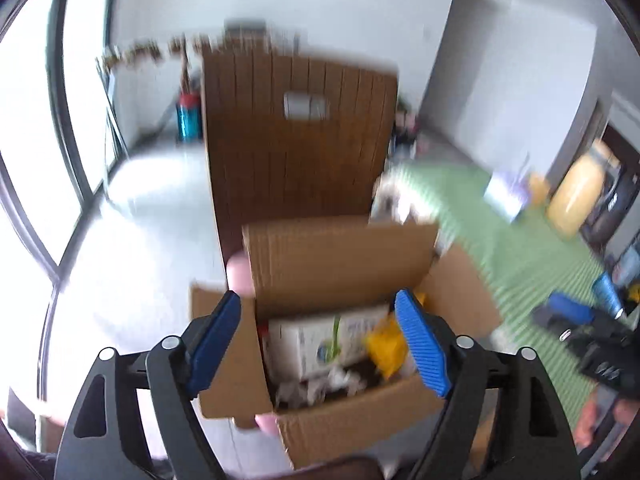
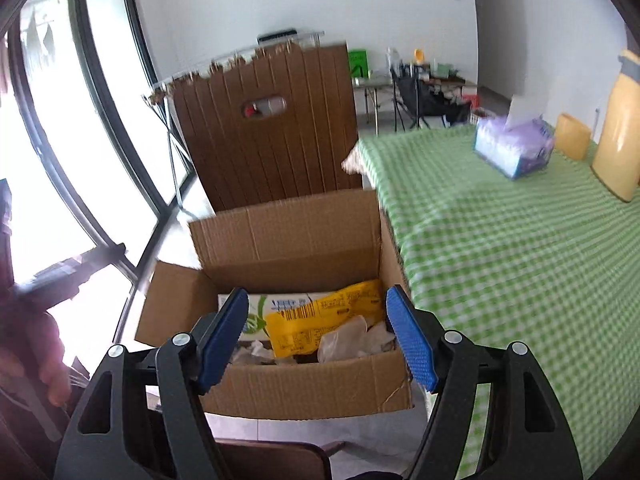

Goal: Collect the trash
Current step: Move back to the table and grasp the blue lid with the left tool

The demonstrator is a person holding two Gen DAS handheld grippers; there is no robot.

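An open cardboard box [image 1: 340, 256] [image 2: 312, 388] stands on the floor beside the table. In it lie a white carton [image 1: 320, 340] [image 2: 288, 302], a yellow wrapper [image 1: 386, 346] [image 2: 320, 316], and crumpled paper and clear plastic [image 1: 340, 380] [image 2: 344, 336]. My left gripper [image 1: 318, 300] hangs above the box, open, with nothing between its blue pads. My right gripper [image 2: 317, 294] is also over the box, open and empty. It shows in the left wrist view too, blurred at the right edge [image 1: 592, 332].
Behind the box rises a brown slatted board [image 2: 272, 140] with a handle hole. To the right is a table with a green checked cloth [image 2: 500, 260] carrying a tissue pack [image 2: 516, 148] and yellow containers [image 2: 616, 136]. Tall windows [image 2: 80, 120] line the left.
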